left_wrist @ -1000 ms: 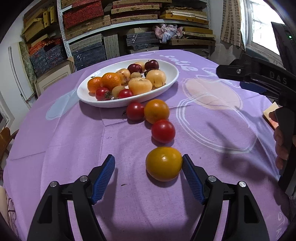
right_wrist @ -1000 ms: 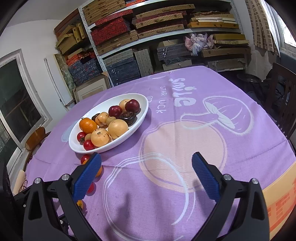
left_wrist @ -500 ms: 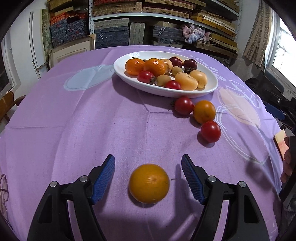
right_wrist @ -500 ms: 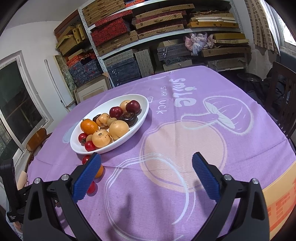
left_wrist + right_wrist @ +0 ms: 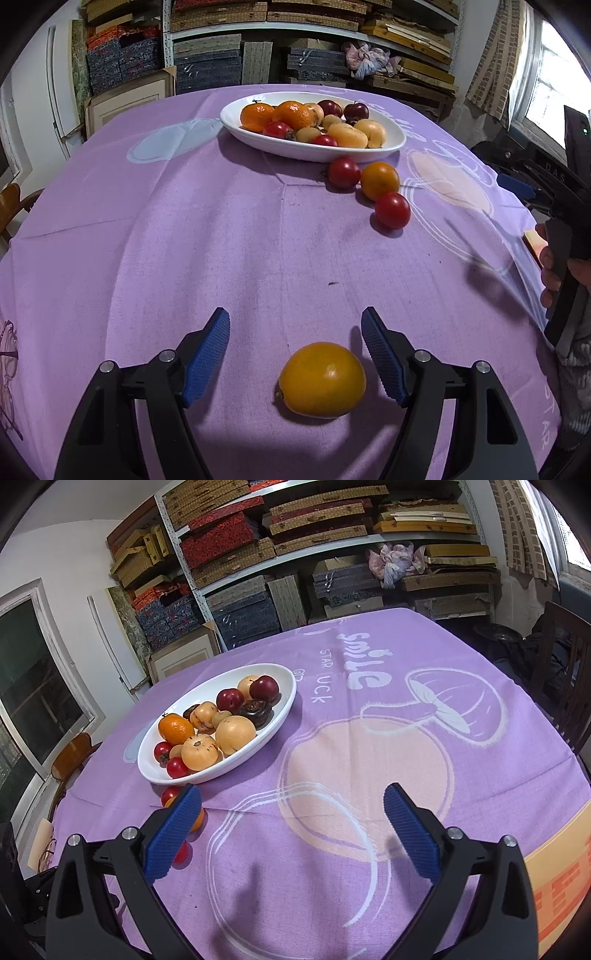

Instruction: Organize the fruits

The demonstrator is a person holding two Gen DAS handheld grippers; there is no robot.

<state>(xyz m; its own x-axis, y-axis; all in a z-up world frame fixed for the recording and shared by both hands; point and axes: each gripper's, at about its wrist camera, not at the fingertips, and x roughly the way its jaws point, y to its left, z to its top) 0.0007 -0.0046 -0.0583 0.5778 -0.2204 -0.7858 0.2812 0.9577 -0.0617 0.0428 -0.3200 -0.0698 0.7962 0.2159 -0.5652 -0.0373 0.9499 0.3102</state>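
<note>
A yellow-orange fruit lies on the purple tablecloth between the fingers of my left gripper, nearer the right finger; the jaws are open and not touching it. A white oval plate heaped with fruit sits at the far side, also in the right wrist view. Beside it on the cloth lie a red tomato, an orange fruit and a second red tomato. My right gripper is open and empty above the cloth.
Shelves stacked with boxes fill the back wall. A wooden chair stands at the table's right and another at its left. The hand holding the right gripper shows at the left view's right edge.
The yellow-orange fruit has been pulled away from the other three loose fruits toward the near edge. It was touching the right finger; now it lies free between the open jaws.
</note>
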